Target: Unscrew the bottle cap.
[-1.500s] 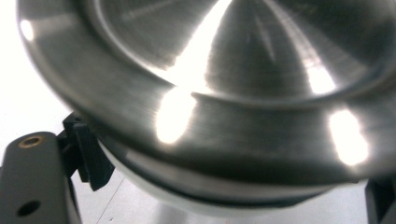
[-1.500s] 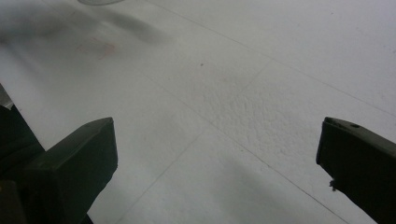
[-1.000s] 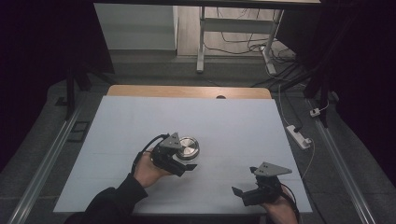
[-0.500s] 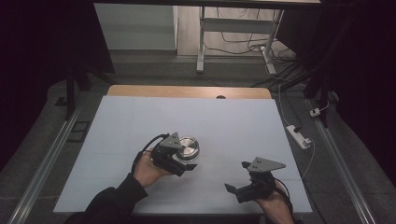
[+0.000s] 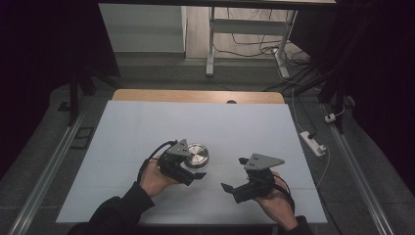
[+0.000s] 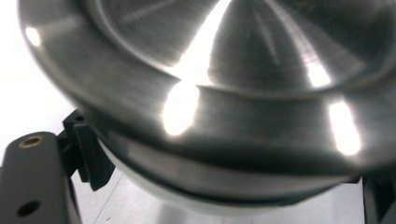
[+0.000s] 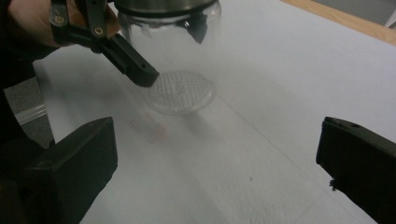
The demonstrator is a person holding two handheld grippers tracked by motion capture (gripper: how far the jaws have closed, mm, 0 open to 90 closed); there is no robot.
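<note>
The left gripper point(image 5: 188, 169) has its jaws clamped around a clear glass jar point(image 7: 180, 60) just under its steel lid point(image 5: 197, 155), holding it upright near the middle of the white worktop point(image 5: 147, 122), toward the front edge. The right gripper point(image 5: 235, 188) hovers close by with its jaws spread wide, holding nothing, aimed at the jar. The jar looks steadied; the lid is on, so grasping and unscrewing it likely remains.

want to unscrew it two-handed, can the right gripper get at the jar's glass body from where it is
Probably yes: the right gripper is open, aimed at the jar, with bare table between. The left gripper clamps just under the lid, leaving lower glass free.
</note>
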